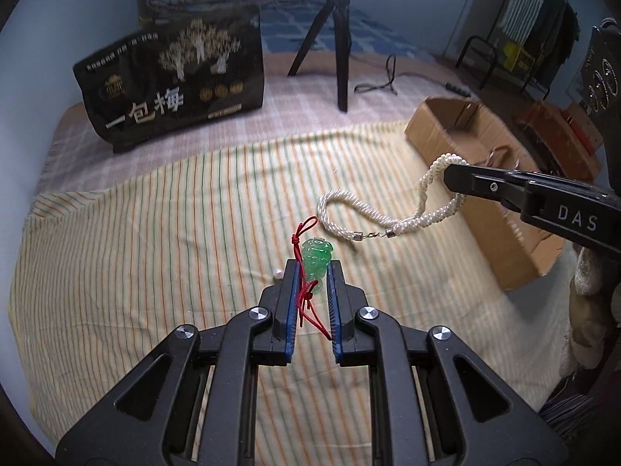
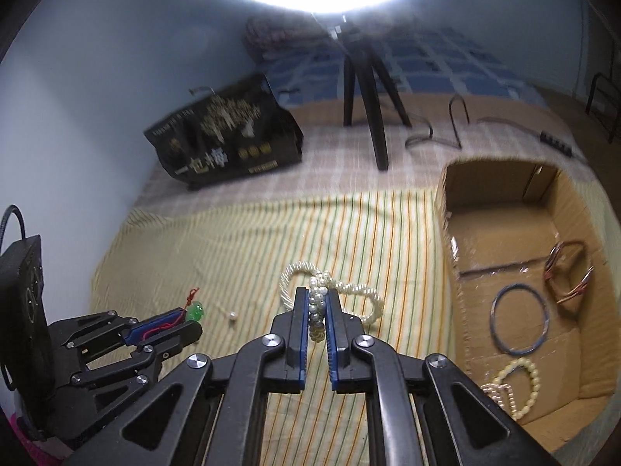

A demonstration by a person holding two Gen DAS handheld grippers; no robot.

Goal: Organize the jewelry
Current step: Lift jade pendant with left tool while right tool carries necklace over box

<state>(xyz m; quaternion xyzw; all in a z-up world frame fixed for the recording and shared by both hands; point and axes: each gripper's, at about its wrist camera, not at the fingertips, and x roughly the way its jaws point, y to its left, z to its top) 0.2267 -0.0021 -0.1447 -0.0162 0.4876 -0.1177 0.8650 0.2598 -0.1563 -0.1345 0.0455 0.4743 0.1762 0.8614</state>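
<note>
My left gripper point(image 1: 314, 268) is shut on a green jade pendant point(image 1: 317, 257) with a red cord point(image 1: 306, 303), held above the striped cloth; it also shows in the right wrist view point(image 2: 190, 320). My right gripper point(image 2: 317, 299) is shut on a twisted pearl necklace point(image 2: 330, 287), lifted so the necklace point(image 1: 372, 213) hangs over the cloth left of the cardboard box point(image 2: 446, 209). A loose pearl point(image 1: 278, 273) lies on the cloth beside the left fingers.
The open cardboard box point(image 1: 427, 124) holds a blue bangle point(image 2: 520, 318), copper bangles point(image 2: 566, 272) and a pearl bracelet point(image 2: 524, 388). A black bag point(image 1: 174, 85) and a tripod point(image 1: 337, 46) stand behind the striped cloth point(image 1: 155, 233). Cables lie at the back right.
</note>
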